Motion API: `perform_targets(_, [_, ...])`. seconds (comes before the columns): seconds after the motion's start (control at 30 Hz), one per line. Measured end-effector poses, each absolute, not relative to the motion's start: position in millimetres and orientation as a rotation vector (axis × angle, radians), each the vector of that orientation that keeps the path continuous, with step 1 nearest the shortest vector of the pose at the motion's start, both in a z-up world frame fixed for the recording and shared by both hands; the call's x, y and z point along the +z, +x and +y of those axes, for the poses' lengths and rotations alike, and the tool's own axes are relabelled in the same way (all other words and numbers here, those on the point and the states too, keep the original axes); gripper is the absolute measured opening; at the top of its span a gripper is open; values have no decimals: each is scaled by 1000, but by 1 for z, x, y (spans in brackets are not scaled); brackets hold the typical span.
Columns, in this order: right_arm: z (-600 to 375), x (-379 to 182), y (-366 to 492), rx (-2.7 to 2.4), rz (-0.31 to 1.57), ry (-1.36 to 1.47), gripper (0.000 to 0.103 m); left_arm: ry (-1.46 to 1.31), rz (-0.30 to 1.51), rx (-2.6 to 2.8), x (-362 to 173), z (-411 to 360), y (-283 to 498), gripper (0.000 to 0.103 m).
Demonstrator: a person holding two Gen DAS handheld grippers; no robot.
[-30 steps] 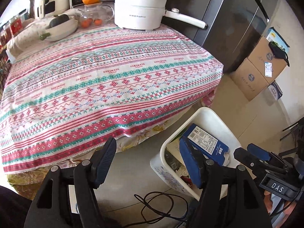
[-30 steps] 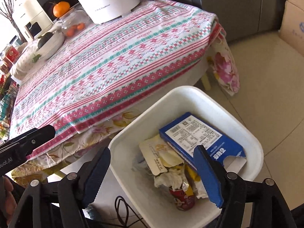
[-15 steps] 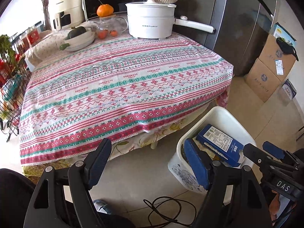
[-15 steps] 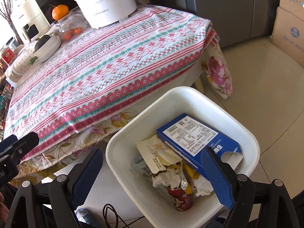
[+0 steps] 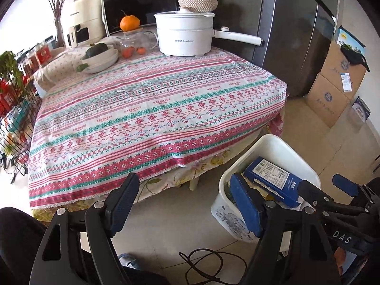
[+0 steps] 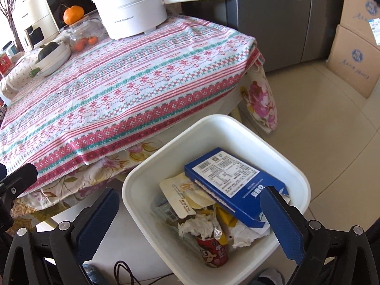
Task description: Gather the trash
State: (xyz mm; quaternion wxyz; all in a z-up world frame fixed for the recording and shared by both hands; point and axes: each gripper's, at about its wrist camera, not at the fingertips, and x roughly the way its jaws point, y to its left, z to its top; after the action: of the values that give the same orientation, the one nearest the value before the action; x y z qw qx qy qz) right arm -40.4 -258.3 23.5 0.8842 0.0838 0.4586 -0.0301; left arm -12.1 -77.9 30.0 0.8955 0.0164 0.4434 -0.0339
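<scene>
A white trash bin (image 6: 213,128) stands on the floor beside the table; it also shows in the left wrist view (image 5: 280,142). In it lie a blue carton (image 6: 232,182), a red can (image 6: 212,251), crumpled tissue (image 6: 197,225) and a cream wrapper (image 6: 180,194). The blue carton also shows in the left wrist view (image 5: 273,180). My right gripper (image 6: 190,216) is open and empty, held above the bin. My left gripper (image 5: 182,204) is open and empty, left of the bin, above the floor in front of the table.
The table (image 5: 154,109) has a striped cloth; at its back stand a white pot (image 5: 185,35), a bowl with greens (image 5: 102,57), a glass jar (image 5: 135,45) and an orange (image 5: 129,22). Cardboard boxes (image 5: 337,83) stand at the right. A black cable (image 5: 204,268) lies on the floor.
Both grippers have drawn back and up from the table and bin, so more of the room shows. Both stay open and empty. The trash in the bin has not moved.
</scene>
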Motion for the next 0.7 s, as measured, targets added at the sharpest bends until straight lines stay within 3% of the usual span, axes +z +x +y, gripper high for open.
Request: perform_targets(0.7, [-250, 23, -38, -70, 958, 130, 101, 21, 937, -117, 26, -80, -11, 81])
